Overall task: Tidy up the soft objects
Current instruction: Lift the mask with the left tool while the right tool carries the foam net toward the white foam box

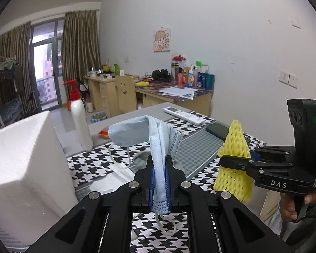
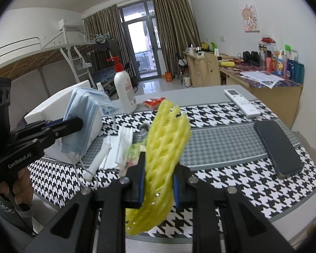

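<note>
"DAS" stands in white letters on the black body of the right gripper [image 1: 234,162], seen from the left wrist. "GenRobot.AI" stands in white on the body of the left gripper [image 2: 73,124], seen from the right wrist. The bottle [image 2: 125,90] label is too blurred to read.

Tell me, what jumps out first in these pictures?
A pale blue face mask hangs pinched in the shut jaws of the left gripper, lifted above the black-and-white checked tablecloth. Beside it, the right gripper squeezes a bright yellow foam net. A big white foam box stands at the left, near a white pump bottle with a red top.
</note>
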The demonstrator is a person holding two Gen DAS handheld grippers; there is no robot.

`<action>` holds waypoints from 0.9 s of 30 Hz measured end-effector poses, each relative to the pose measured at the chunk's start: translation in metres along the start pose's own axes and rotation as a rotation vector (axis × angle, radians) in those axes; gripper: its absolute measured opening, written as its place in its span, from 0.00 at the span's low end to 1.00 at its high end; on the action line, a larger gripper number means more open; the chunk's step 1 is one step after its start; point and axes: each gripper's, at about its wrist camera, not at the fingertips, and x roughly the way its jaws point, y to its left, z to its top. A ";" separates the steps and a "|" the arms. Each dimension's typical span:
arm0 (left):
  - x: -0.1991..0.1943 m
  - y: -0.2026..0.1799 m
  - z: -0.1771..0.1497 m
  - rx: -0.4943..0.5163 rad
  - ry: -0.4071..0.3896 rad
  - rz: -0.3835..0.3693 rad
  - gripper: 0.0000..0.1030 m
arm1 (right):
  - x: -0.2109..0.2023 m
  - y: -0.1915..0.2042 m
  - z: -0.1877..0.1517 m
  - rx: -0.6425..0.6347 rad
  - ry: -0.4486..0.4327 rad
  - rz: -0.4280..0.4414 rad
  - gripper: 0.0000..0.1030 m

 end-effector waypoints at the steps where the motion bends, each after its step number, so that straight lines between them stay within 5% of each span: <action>1: -0.002 0.000 0.001 0.000 -0.006 0.001 0.09 | 0.000 0.000 0.001 -0.002 -0.003 0.001 0.24; 8: -0.015 0.000 0.010 -0.006 -0.043 -0.016 0.09 | -0.004 0.001 0.005 -0.009 -0.023 0.011 0.24; 27: 0.000 -0.017 -0.006 0.057 -0.029 0.116 0.09 | -0.003 0.003 0.008 -0.018 -0.031 -0.006 0.24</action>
